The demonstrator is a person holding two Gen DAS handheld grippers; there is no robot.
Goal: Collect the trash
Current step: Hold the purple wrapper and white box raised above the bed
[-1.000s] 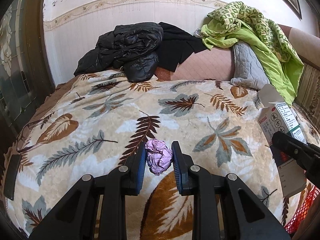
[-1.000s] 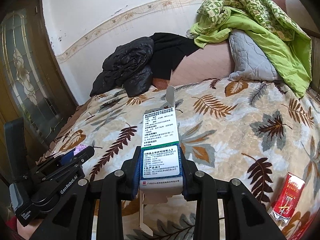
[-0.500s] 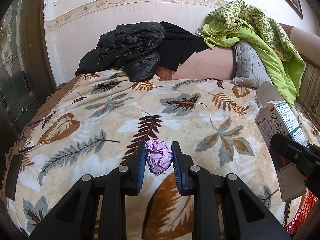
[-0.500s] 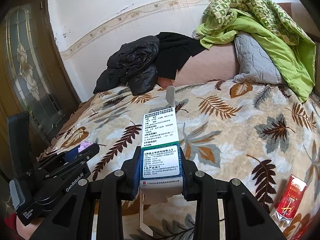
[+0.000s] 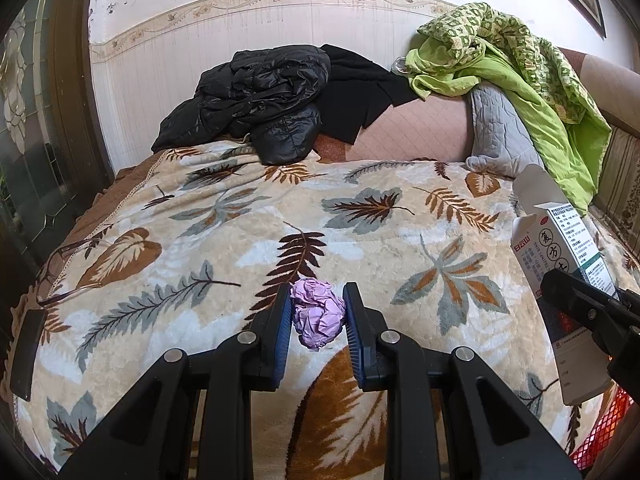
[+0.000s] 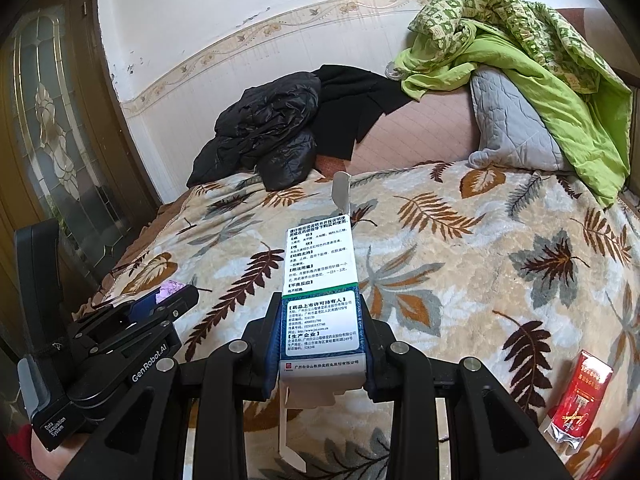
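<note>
A crumpled purple paper ball is pinched between the blue pads of my left gripper, held just above the leaf-patterned blanket. My right gripper is shut on a white and green medicine box with an open end flap; the same box shows at the right edge of the left wrist view. In the right wrist view the left gripper sits low at the left with a sliver of purple paper in it. A red foil wrapper lies on the blanket at the lower right.
A black jacket and black cloth lie at the bed's far end, beside a grey pillow and a green quilt. Eyeglasses and a dark phone rest by the left edge. A red mesh basket peeks in lower right.
</note>
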